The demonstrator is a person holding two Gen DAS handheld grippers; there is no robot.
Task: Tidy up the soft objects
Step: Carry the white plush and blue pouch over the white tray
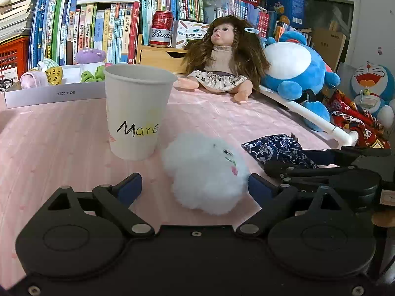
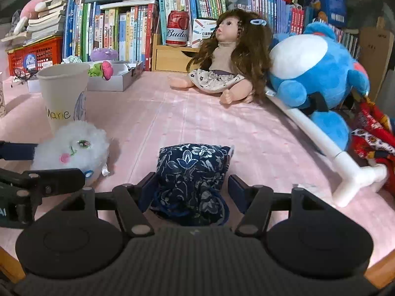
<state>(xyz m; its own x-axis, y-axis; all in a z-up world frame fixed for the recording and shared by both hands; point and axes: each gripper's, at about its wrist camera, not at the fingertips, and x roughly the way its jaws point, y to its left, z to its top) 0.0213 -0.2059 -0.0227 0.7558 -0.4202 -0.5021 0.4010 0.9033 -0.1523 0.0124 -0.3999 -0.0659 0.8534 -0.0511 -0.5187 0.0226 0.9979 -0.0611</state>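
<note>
Pouch: a dark blue floral pouch lies on the pink table, near the front edge, between the fingers of the right gripper.
Right gripper: fingers apart, one on each side of the pouch; the left one looks to be touching the cloth, the right one stands just clear. Not clamped.
Puff: a white fluffy puff with a stitched face sits just left of the pouch, beside a paper cup lettered "Marie".
Left gripper: the left gripper has fingers wide apart, the puff between them and nearer the right finger.
Step in hand: apparently the reach, both tools lined up on a soft thing, neither grasped.
Next move: likely closing the fingers gently on pouch and puff; both will squash, so a central, deep hold seems wise.
Surroundings: a doll and a blue plush sit at the back, a white tray of small toys to the left, books behind.
</note>
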